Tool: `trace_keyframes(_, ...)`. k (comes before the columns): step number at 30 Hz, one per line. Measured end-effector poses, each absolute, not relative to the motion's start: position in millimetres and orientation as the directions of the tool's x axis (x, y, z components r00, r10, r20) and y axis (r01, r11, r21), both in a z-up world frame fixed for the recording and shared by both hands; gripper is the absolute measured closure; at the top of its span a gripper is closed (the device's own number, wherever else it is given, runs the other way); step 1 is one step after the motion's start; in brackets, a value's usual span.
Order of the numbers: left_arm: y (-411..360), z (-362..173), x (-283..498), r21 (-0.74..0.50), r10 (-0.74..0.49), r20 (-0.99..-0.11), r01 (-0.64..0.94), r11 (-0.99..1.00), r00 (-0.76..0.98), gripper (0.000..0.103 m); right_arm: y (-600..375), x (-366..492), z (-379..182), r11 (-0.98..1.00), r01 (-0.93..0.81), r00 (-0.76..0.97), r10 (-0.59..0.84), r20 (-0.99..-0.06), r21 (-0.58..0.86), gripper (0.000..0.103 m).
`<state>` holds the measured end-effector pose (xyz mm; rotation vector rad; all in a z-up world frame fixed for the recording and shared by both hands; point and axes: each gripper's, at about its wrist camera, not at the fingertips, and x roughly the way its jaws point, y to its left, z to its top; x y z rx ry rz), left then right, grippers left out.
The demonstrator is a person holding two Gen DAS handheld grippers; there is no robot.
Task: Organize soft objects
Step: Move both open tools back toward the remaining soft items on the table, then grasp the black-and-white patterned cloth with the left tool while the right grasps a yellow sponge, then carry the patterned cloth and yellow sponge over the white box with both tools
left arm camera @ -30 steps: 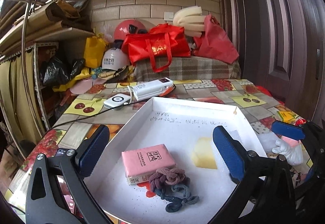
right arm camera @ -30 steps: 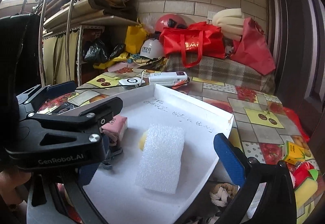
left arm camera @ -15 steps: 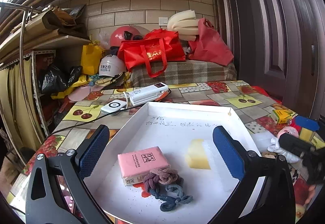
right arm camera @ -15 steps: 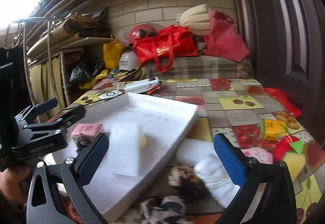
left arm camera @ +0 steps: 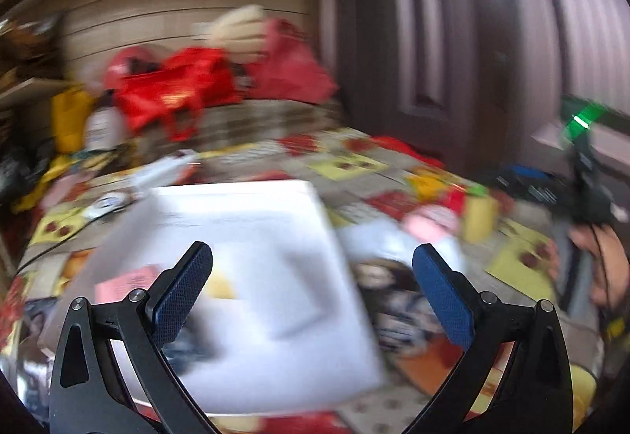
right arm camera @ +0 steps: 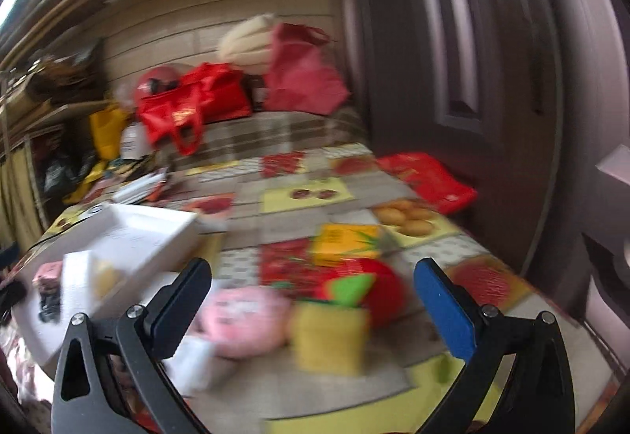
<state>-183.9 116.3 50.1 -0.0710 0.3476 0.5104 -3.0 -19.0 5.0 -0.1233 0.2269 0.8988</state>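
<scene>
Hanging with jaws wide and empty, the right gripper (right arm camera: 311, 300) faces the pink soft toy (right arm camera: 242, 320), just right of the white tray (right arm camera: 130, 233). It looks light, squashy; grip its middle. Left gripper (left arm camera: 311, 292) also wide.

Blurred tan brick wall (right arm camera: 236, 13), dark door (right arm camera: 453, 52), seemingly shelving (right arm camera: 35, 119) left.

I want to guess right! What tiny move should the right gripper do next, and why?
Probably ease the right gripper forward and down onto the pink soft toy. Its fingers are wide open and empty, the toy lies on the table just ahead, outside the white tray. The picture is blurry, so this is a guess.
</scene>
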Motion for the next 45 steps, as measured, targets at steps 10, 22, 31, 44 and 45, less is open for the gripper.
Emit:
trace_keyframes(10, 84, 37, -125, 0.097, 0.375, -0.531, -0.386, 0.918, 0.760, 0.008, -49, 50, 2, 0.649, -0.757, 0.584, 0.727, -0.362, 0.082, 0.000)
trace_keyframes(22, 72, 14, -100, 0.185, 0.362, -0.645, -0.322, 0.929, 0.674, 0.016, 2, 53, -21, 0.602, -0.796, 0.524, 0.631, -0.572, -0.064, 0.037)
trace_keyframes(31, 73, 9, -94, 0.187, 0.348, -0.675, -0.305, 0.934, 0.651, 0.057, -10, 60, -21, 0.599, -0.801, 0.485, 0.663, -0.570, 0.016, 0.061)
trace_keyframes(44, 65, 40, -140, 0.157, 0.388, -0.448, -0.356, 0.921, 0.805, 0.077, -39, 45, -2, 0.577, -0.813, 0.506, 0.765, -0.398, 0.077, 0.062)
trace_keyframes(45, 69, 42, -144, 0.131, 0.387, -0.439, -0.368, 0.921, 0.811, 0.077, -40, 42, 0, 0.577, -0.814, 0.511, 0.769, -0.384, 0.072, 0.062)
